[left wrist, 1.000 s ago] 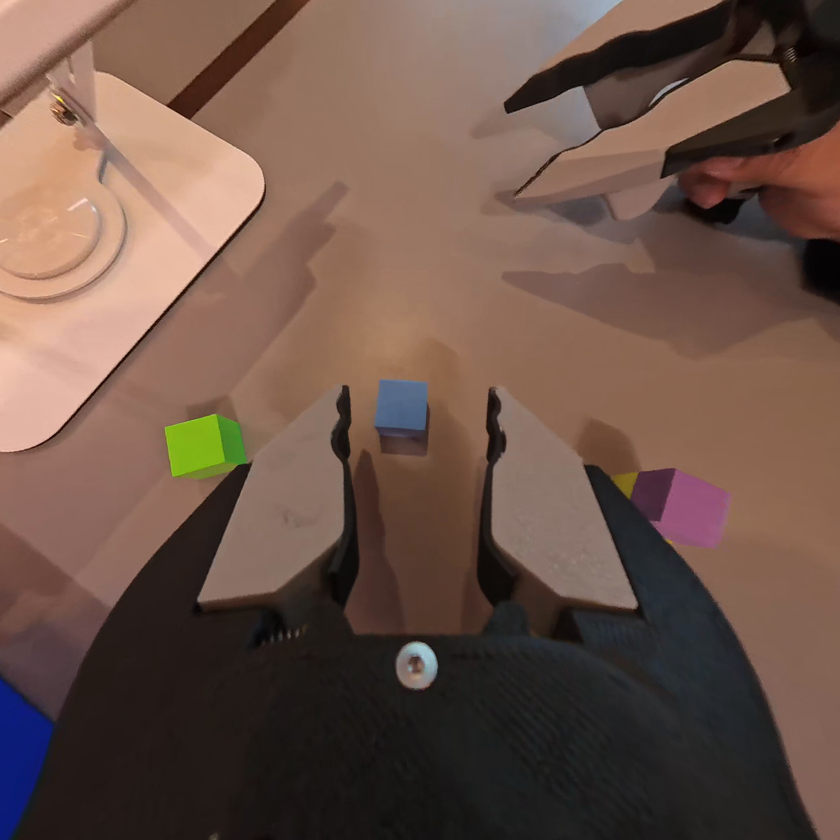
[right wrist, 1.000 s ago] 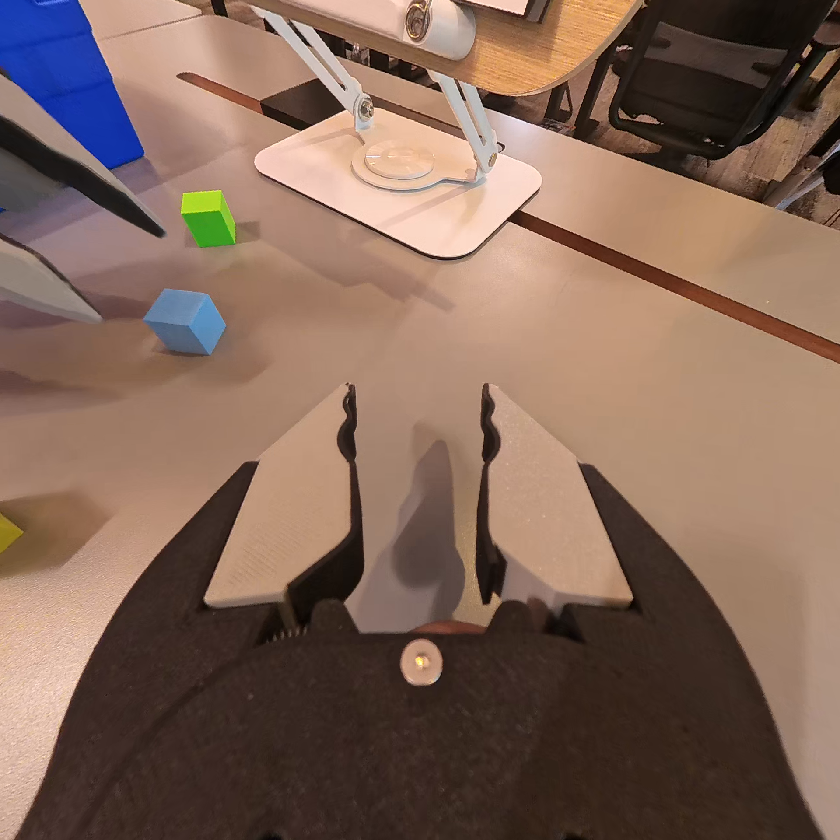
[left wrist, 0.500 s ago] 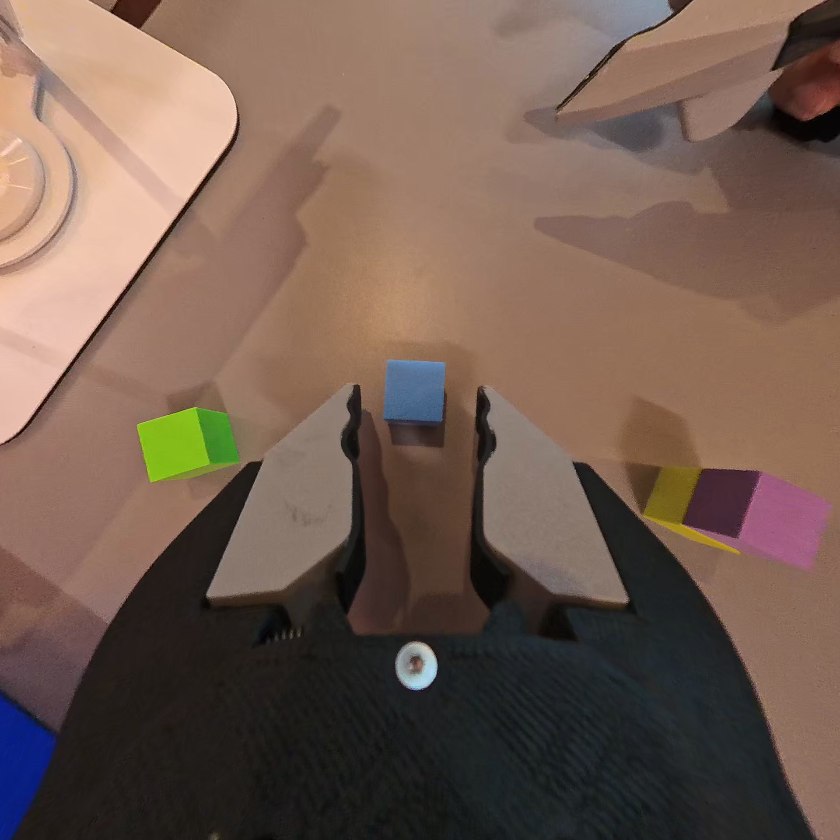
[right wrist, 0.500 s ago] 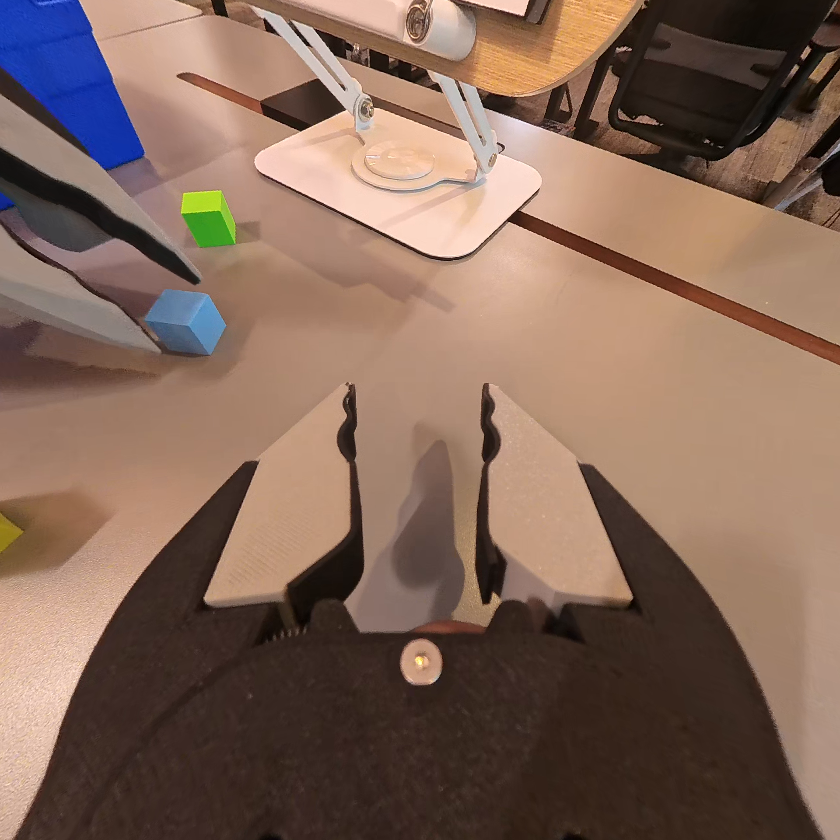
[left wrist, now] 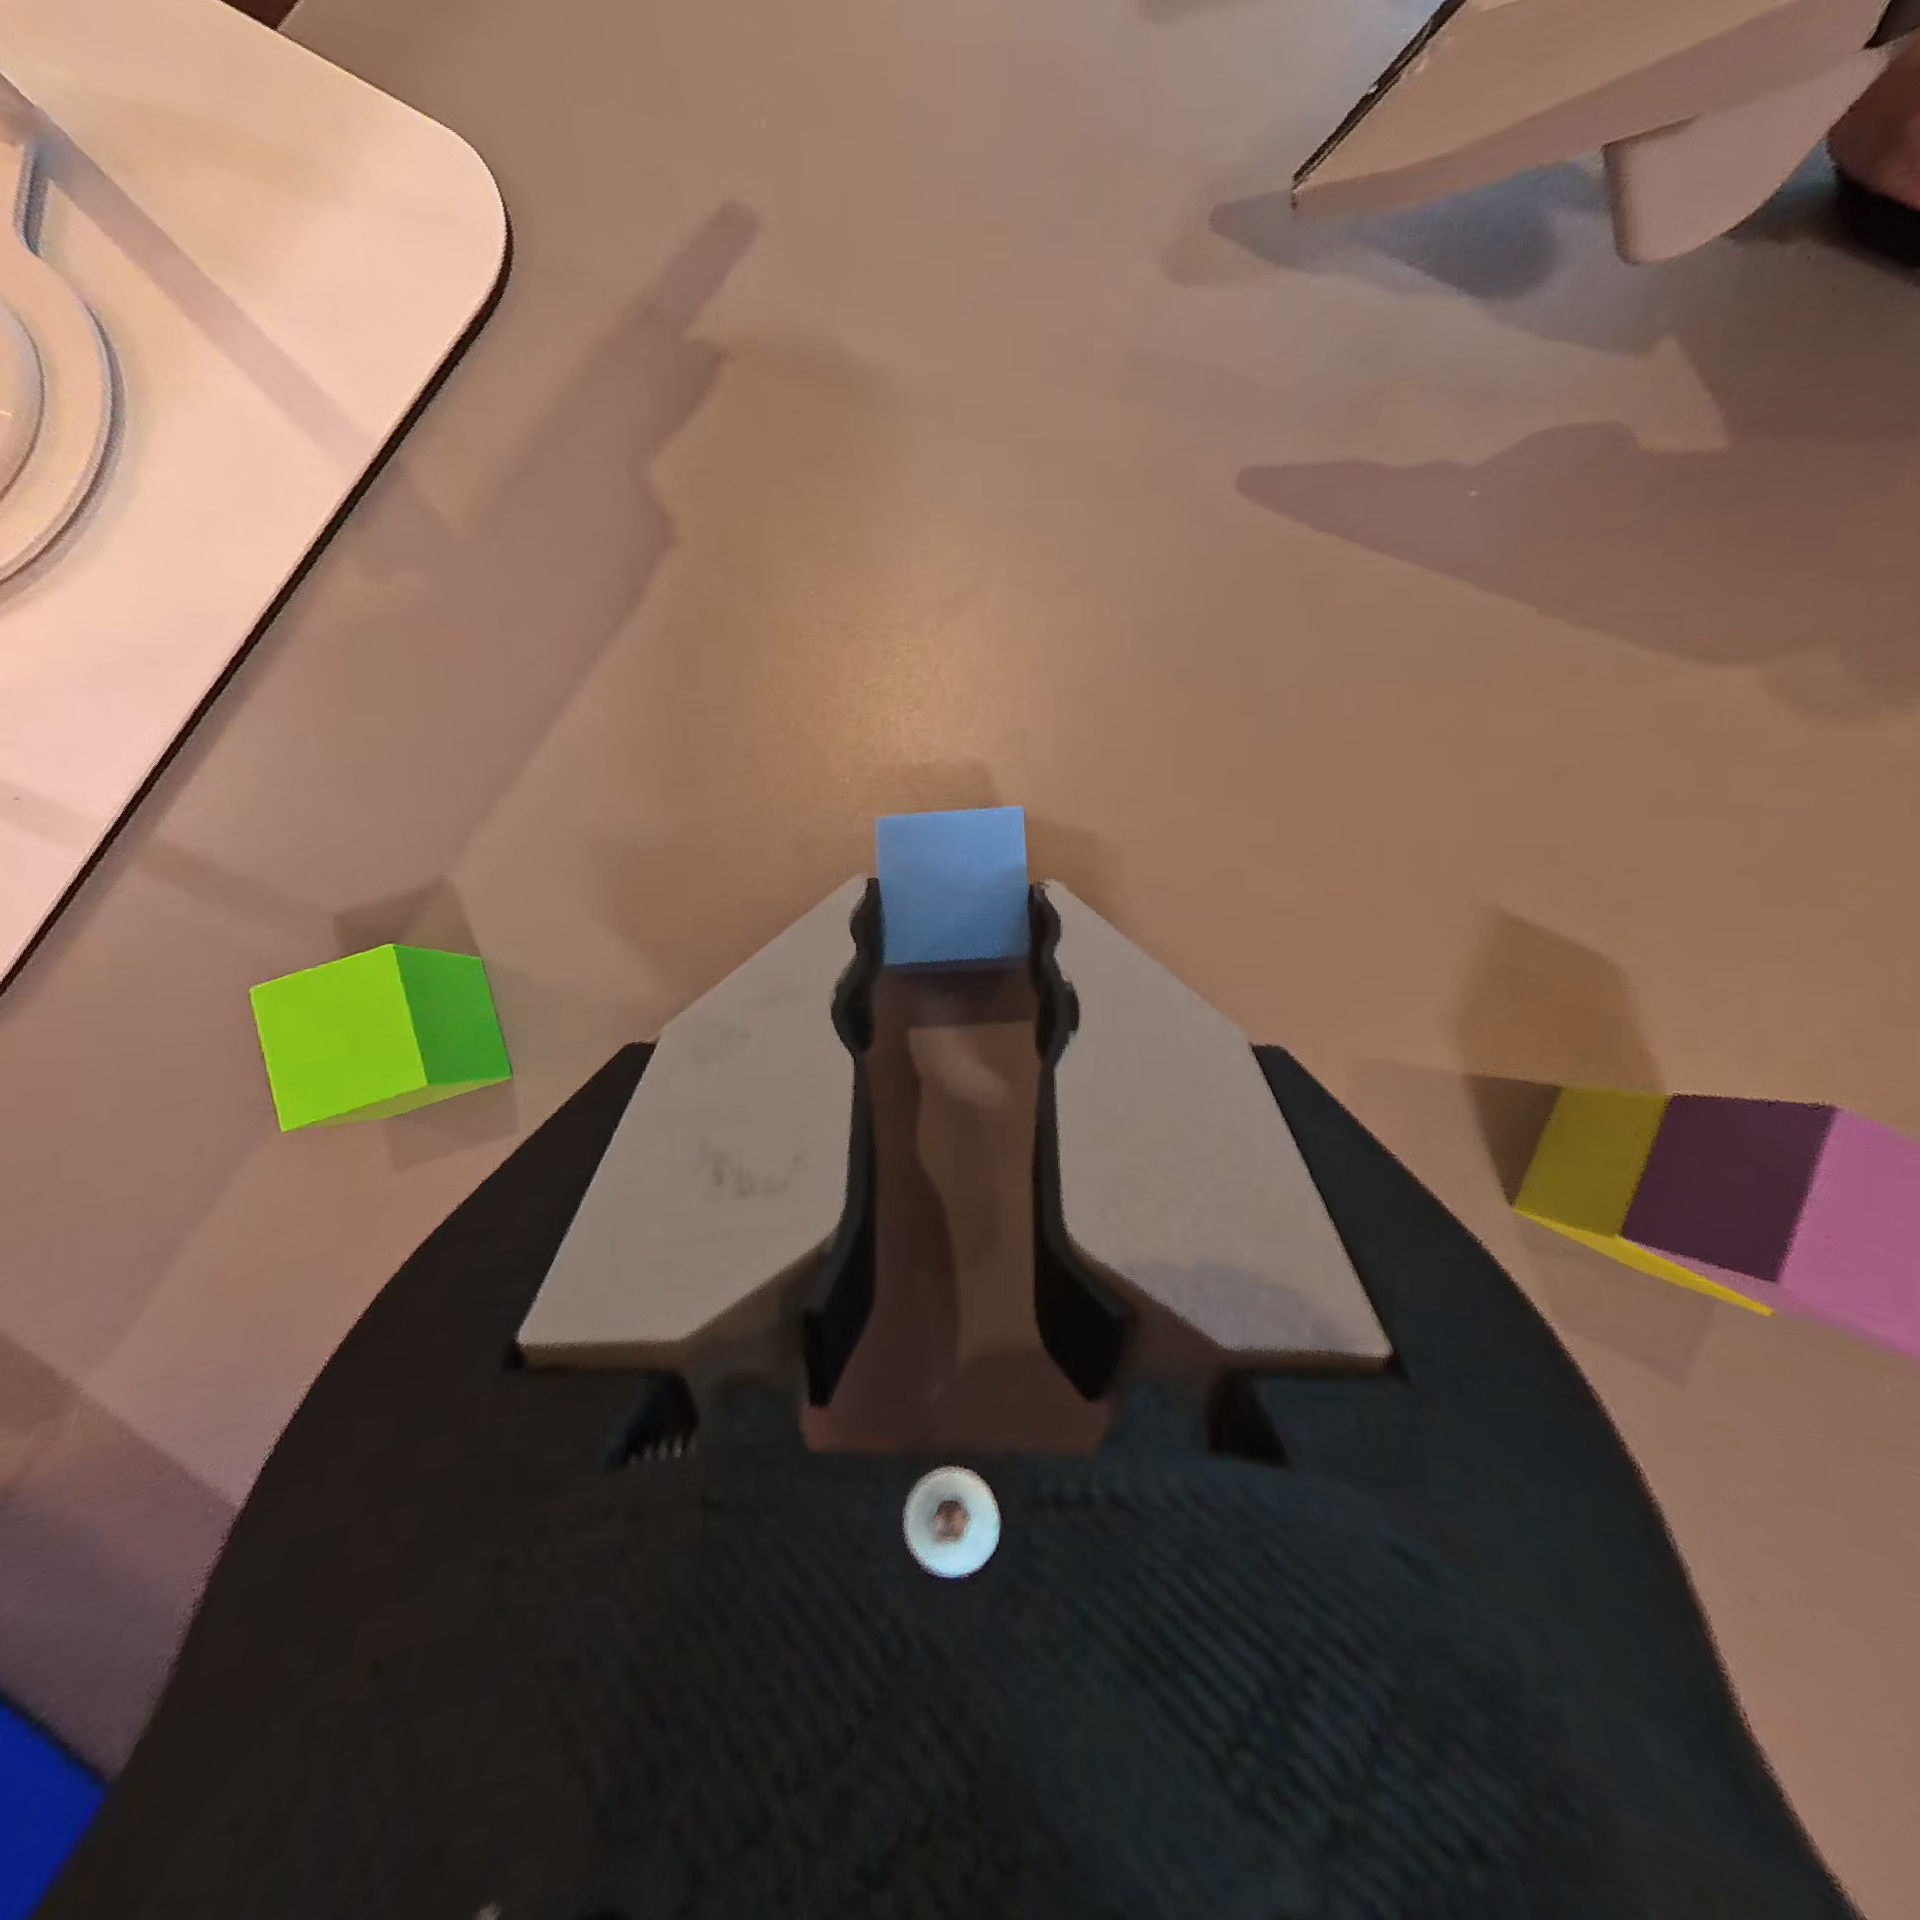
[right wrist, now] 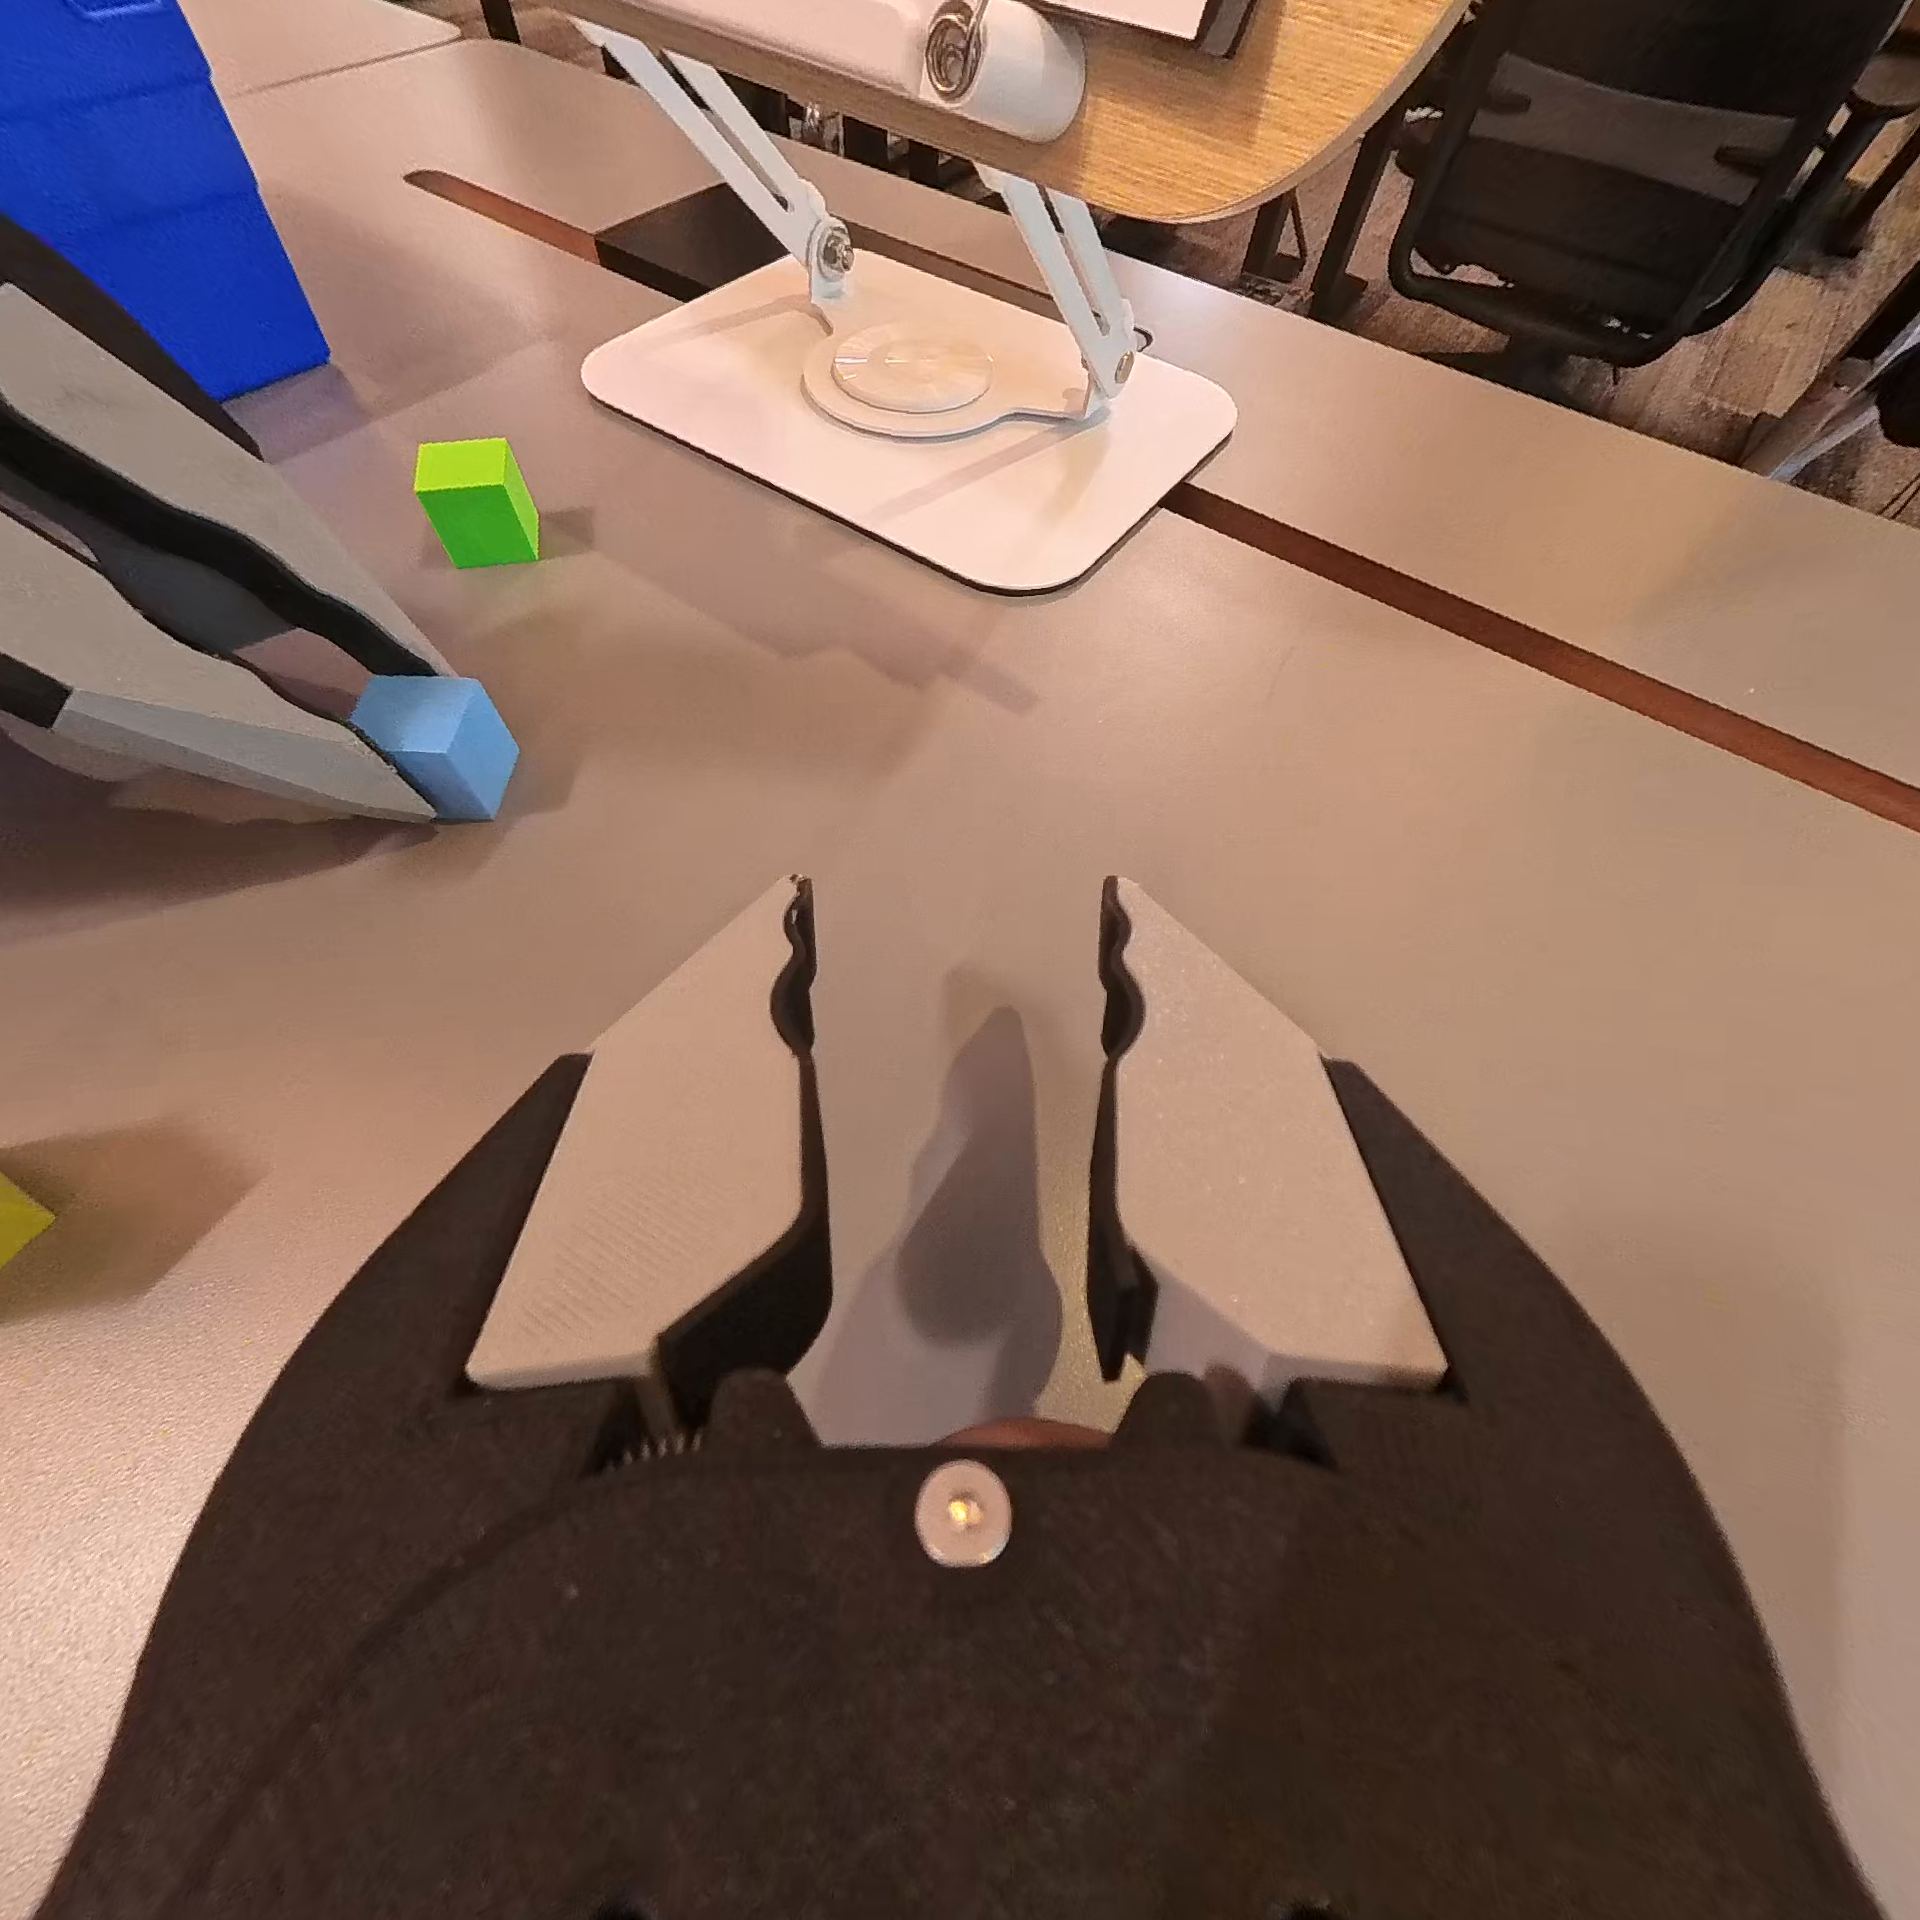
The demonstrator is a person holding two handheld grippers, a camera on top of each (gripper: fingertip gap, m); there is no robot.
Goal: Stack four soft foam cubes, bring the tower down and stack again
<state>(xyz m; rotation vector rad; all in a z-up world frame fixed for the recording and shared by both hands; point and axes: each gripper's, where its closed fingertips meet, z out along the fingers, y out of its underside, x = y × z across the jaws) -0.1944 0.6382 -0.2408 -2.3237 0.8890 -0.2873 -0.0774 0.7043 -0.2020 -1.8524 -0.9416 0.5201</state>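
Foam cubes lie apart on the tabletop [right wrist: 1351,831]; none are stacked, so I think building is just starting. The left hand-held gripper [left wrist: 954,925] squeezes the blue cube [left wrist: 951,883] between its tips, out in the middle. The right hand-held gripper [right wrist: 956,914] is wide open, holding nothing. Next, the blue cube needs lifting onto another cube, maybe the green cube [left wrist: 374,1034] close by.

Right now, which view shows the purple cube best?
The left wrist view. The purple cube lies at the right edge of that view, beside the left gripper, pressed against a yellow cube, partly cropped. The right wrist view shows none of it, only a corner of the yellow cube.
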